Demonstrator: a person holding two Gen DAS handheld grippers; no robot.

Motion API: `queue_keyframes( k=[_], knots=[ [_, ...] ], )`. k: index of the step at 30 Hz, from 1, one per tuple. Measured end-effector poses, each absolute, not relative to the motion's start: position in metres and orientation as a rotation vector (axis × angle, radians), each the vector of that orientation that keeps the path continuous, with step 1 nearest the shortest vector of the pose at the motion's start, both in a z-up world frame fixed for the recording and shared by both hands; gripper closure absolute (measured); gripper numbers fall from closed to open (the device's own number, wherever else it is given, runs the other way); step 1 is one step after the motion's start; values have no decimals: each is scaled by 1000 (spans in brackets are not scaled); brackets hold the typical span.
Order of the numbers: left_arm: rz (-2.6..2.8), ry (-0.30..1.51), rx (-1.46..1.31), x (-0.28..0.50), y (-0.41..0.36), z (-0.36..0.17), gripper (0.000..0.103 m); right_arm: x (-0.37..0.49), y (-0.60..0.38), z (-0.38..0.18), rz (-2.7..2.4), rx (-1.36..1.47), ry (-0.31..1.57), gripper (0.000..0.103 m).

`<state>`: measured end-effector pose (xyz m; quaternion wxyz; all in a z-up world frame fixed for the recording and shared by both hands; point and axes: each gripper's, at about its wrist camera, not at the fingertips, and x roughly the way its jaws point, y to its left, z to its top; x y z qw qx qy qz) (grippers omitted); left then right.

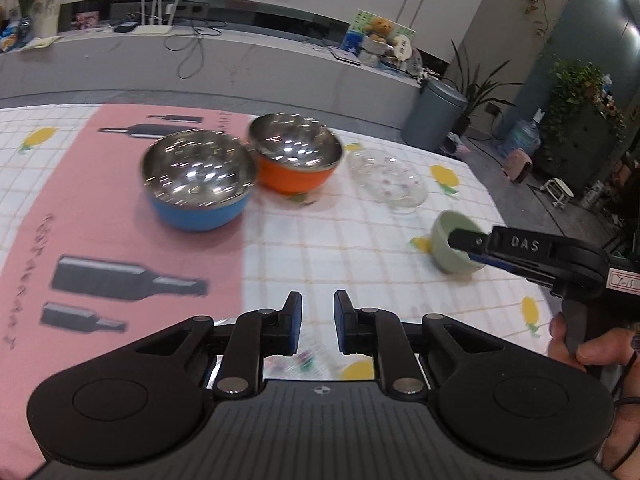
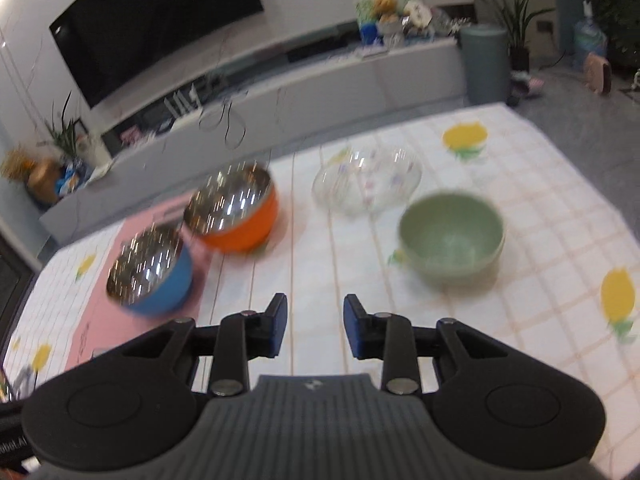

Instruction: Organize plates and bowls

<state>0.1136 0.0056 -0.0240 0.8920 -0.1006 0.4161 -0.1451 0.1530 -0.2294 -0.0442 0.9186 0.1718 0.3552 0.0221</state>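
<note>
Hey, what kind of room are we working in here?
Most likely a home living room: a large black wall-mounted television hangs over a long grey media console, with potted green houseplants nearby and a table under a lemon-print checked tablecloth.

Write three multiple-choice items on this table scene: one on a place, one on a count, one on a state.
1. What stands right beside the blue-sided steel bowl?
A. orange-sided steel bowl
B. pale green ceramic bowl
C. clear glass dish

2. How many steel-lined bowls are there?
A. one
B. two
C. three

3. The right tool is:
A. clamped on a bowl
B. open, empty
C. shut, empty

Answers: 1 A, their rims nearly meet; 2 B, only the blue and orange ones shine inside; 3 B, tablecloth shows between its fingers.
</note>
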Motion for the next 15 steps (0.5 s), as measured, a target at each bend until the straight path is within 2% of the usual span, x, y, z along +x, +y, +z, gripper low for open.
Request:
queue_keyframes(
  k=[4, 7, 15],
  knots=[
    [-324, 859, -191, 137, -19, -19, 84, 172, -249, -35, 21, 369, 689, 72],
    [-320, 853, -183, 159, -38, -18, 79, 189, -263, -33, -10, 370, 670, 72],
    [-362, 828, -143, 224, -92, -24, 78, 243, -296, -46, -48, 430, 695, 72]
  ],
)
